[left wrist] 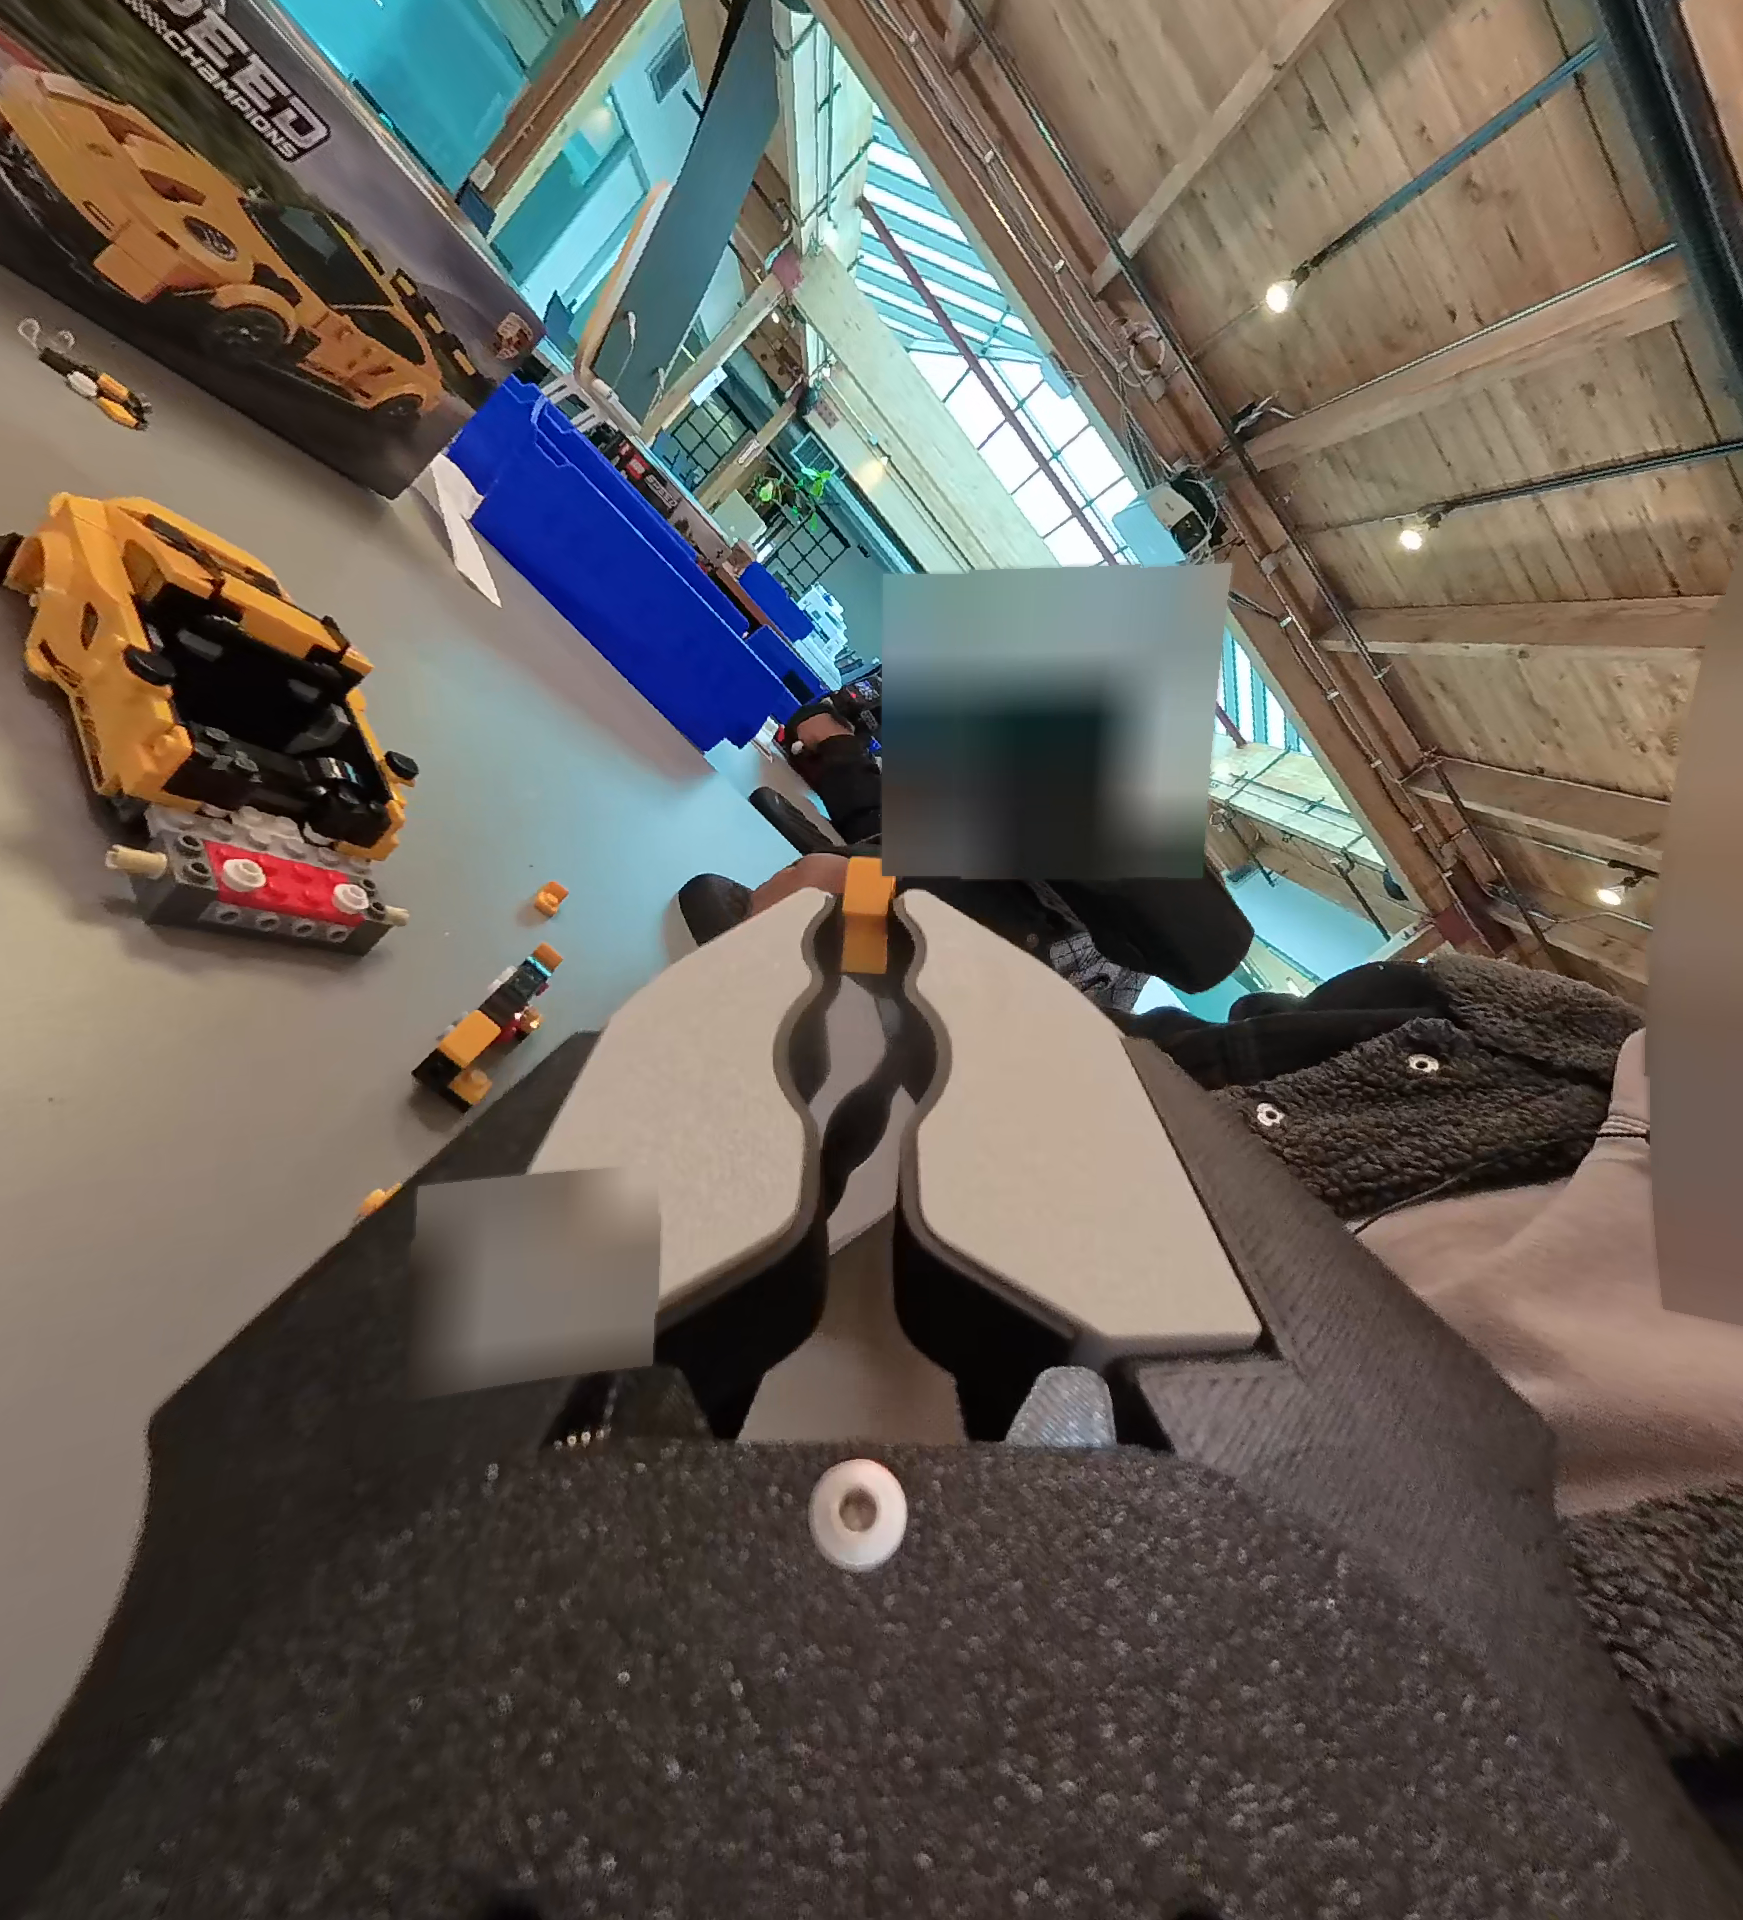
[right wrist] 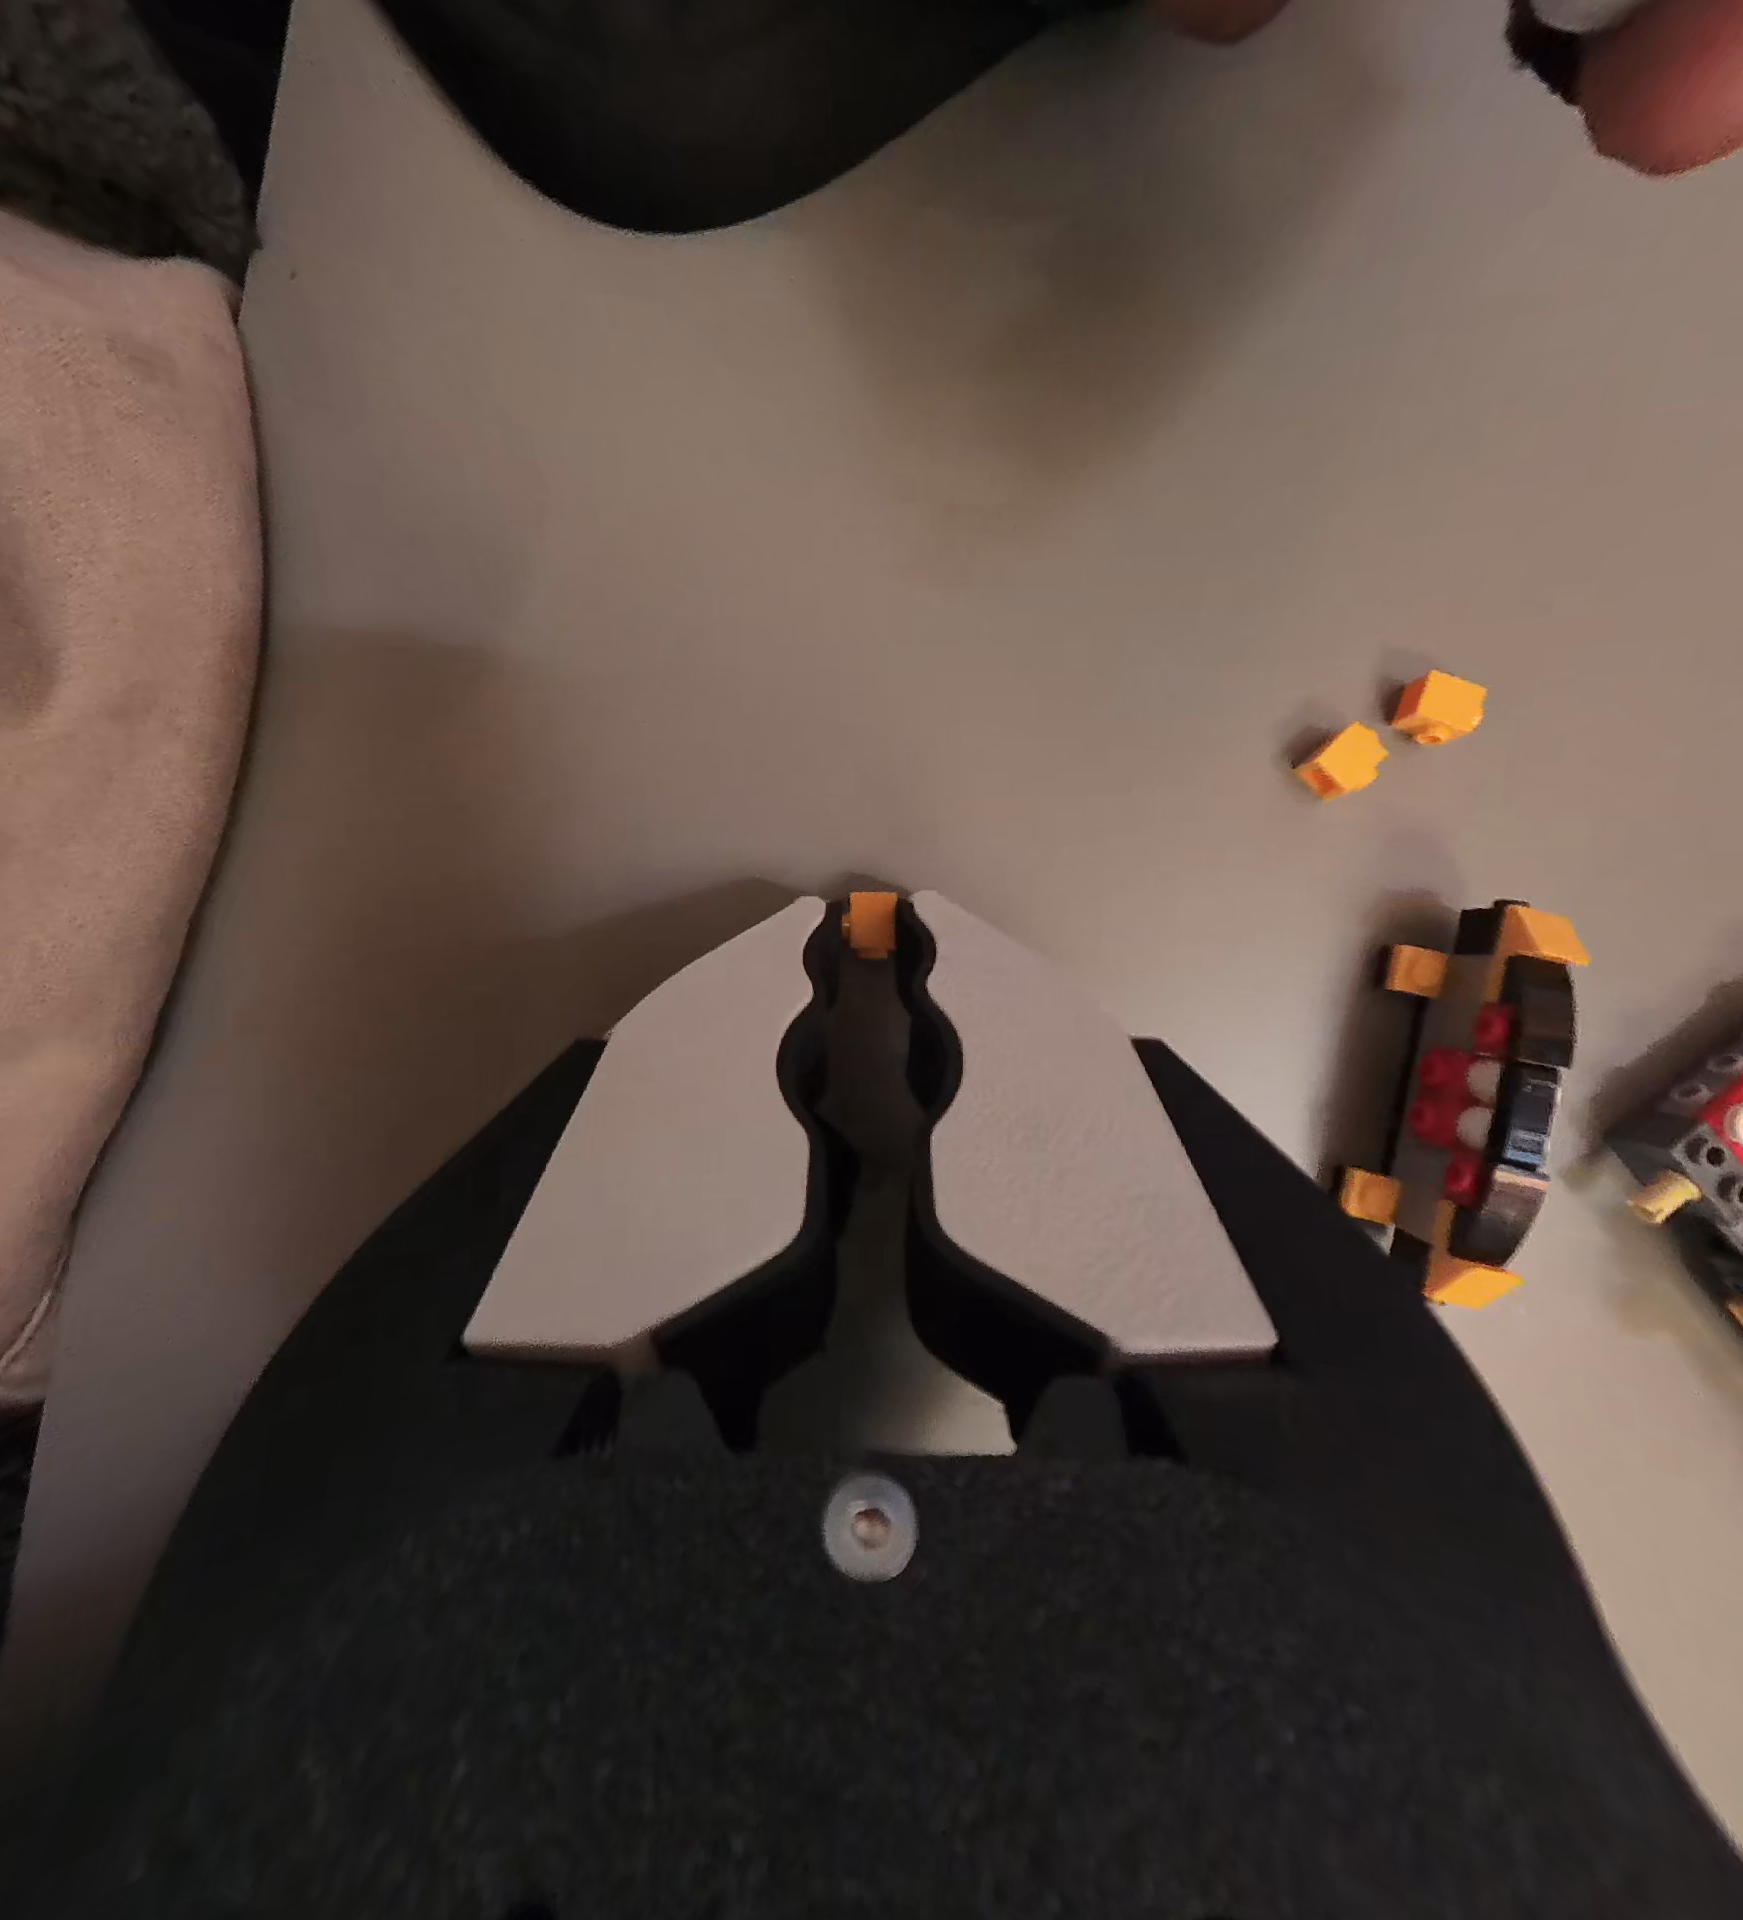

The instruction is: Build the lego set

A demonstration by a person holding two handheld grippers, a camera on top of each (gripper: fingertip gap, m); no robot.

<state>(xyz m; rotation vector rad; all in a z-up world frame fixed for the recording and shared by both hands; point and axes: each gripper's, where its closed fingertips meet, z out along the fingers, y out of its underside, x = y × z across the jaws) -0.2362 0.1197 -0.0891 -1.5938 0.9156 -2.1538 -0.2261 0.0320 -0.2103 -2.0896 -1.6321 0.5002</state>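
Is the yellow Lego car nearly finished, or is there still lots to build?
Partly built. The yellow car body is mostly together, but its grey and red base sticks out uncovered. In hand: the left tool and right tool each pinch a small orange piece. Left to add: a black and orange section and two loose orange bricks on the table.

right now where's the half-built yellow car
In the left wrist view, the yellow car sits on the grey table, left of the fingers, before the set's box.
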